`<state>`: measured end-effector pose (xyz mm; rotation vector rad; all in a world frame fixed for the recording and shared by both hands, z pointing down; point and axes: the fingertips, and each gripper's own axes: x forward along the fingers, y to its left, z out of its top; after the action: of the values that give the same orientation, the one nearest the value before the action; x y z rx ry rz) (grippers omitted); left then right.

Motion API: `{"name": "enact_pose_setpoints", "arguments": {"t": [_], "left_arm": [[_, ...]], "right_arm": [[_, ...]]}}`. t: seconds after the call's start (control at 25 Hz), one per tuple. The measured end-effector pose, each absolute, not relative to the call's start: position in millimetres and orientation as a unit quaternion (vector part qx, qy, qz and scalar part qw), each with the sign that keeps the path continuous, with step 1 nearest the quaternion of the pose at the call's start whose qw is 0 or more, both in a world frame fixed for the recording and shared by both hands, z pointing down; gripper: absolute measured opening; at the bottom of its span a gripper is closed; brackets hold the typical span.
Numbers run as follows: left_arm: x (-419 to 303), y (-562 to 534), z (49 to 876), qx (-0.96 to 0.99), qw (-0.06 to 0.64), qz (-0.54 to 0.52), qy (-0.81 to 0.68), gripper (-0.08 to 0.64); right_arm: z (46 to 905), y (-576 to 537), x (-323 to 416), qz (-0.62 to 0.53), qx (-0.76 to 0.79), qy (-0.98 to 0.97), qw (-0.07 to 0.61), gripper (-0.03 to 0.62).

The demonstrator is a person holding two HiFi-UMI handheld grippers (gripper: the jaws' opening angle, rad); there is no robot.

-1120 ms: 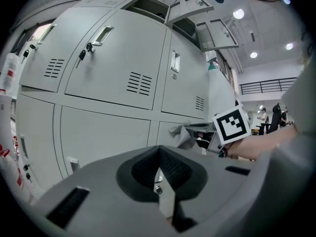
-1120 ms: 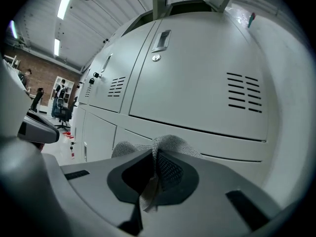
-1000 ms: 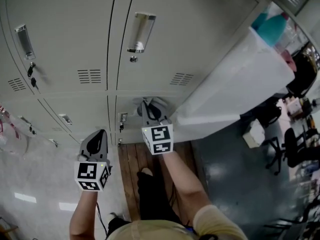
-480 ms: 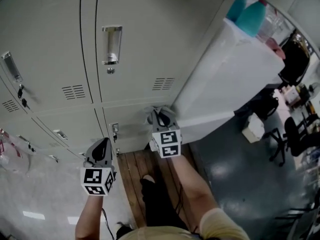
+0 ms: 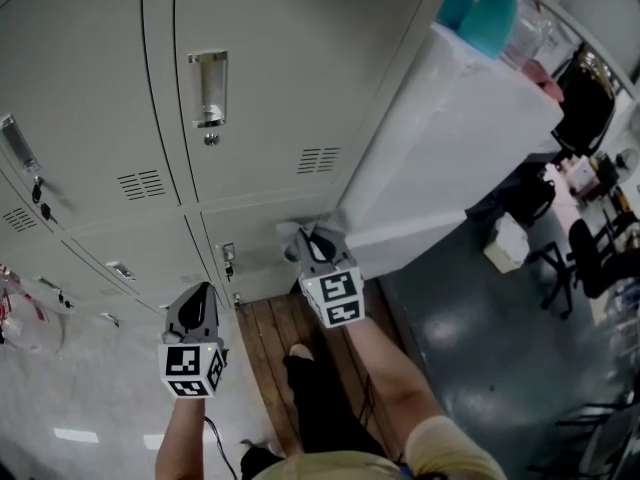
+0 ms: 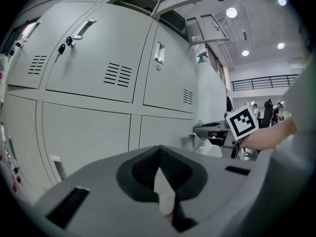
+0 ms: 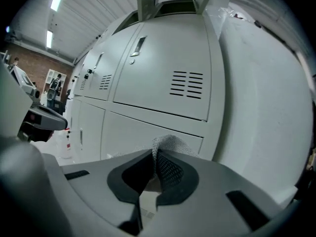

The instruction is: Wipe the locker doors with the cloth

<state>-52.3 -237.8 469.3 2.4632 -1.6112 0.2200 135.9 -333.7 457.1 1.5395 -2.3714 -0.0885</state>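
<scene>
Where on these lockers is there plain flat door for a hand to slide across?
The upper door is bare right of its handle, above the vent. The lower door by the cloth is plain right of its lock. Crowded: the left door around its keys.

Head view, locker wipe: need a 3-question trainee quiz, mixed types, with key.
1. Multiple choice: the cloth is clamped in A) the left gripper B) the right gripper C) neither.
2. True or false: the left gripper's jaws stand wide apart.
3. Fill in: the cloth is in front of the ___ locker door, below the vented door.
Key: 1 B; 2 false; 3 lower.
</scene>
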Motion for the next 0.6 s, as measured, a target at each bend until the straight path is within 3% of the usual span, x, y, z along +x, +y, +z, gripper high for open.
{"name": "enact_pose_setpoints", "arguments": {"t": [0.6], "left_arm": [[-138.0,-214.8,496.7,0.776,0.129,0.085,-0.611,-0.006]], "right_arm": [[480.3,-316.2,-22.9,-0.025,0.421,-0.893,0.157,0.005]]}}
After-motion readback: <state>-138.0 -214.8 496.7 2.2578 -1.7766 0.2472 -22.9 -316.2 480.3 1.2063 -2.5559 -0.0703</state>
